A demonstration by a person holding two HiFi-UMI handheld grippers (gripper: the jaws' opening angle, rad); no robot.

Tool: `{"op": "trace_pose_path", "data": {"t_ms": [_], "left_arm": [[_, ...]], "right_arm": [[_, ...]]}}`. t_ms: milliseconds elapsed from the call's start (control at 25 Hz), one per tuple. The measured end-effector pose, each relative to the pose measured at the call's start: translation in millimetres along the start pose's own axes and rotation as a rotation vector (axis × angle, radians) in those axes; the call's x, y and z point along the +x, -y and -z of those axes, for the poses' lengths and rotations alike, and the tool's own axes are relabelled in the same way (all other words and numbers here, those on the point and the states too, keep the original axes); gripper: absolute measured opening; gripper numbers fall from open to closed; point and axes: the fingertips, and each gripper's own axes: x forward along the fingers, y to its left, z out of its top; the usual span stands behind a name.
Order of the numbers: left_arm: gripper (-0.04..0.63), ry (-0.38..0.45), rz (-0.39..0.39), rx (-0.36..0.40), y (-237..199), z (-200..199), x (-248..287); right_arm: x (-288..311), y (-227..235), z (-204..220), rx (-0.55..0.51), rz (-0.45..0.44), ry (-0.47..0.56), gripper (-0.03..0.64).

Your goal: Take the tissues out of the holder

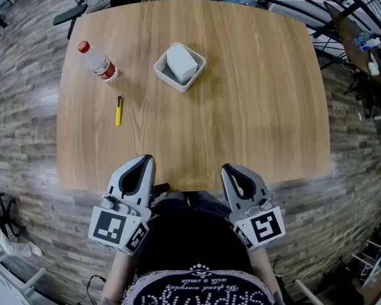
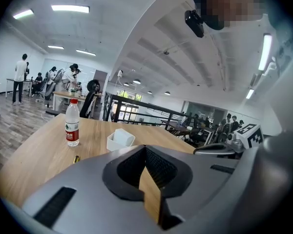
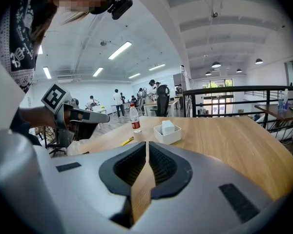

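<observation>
- One bench point(image 1: 254, 107), wooden.
- One white holder point(image 1: 163, 72).
- One pack of tissues point(image 1: 181, 62) (a single pale block, standing in the holder).
- One water bottle point(image 1: 96, 61), red-capped.
- One yellow pen point(image 1: 119, 110).
- Two hand-held grippers: the left hand-held gripper point(image 1: 146, 160) and the right hand-held gripper point(image 1: 227, 169).
- Two marker cubes, one per gripper: the left cube point(image 1: 117, 229) and the right cube point(image 1: 261, 227).
- Several people in the far background of the gripper views, too small to count.

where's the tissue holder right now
In the head view the tissue holder sits on the table toward its far edge, right of the water bottle.
</observation>
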Motion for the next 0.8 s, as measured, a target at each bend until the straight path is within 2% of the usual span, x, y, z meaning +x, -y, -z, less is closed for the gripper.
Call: {"op": "trace_pose_path", "data": {"t_ms": [160,200,240,280,560,800], "left_arm": [[0.006,0.011,0.006,-0.007,0,-2,3],[0.006,0.014,0.004,-0.008,-1,-2,3],[0.006,0.016,0.001,-0.009,-3,-2,2],[0.006,0.017,-0.004,-0.011,-4,-2,1],[0.005,0.035,-0.055,-0.044,-15,-3,-1],[0.005,0.038,-0.111,-0.091,-31,-3,-1]], "right_arm": [[24,19,-17,0.011,0.004,0.042,0.022],[34,25,-21,0.010,0.003,0.039,0.069],[45,30,-25,0.009,0.001,0.035,0.159],[55,35,-29,0.007,-0.002,0.031,0.181],[123,66,-54,-0.055,-0.008,0.005,0.221],[197,91,-44,-0.055,-0.001,-0.109,0.281]]}}
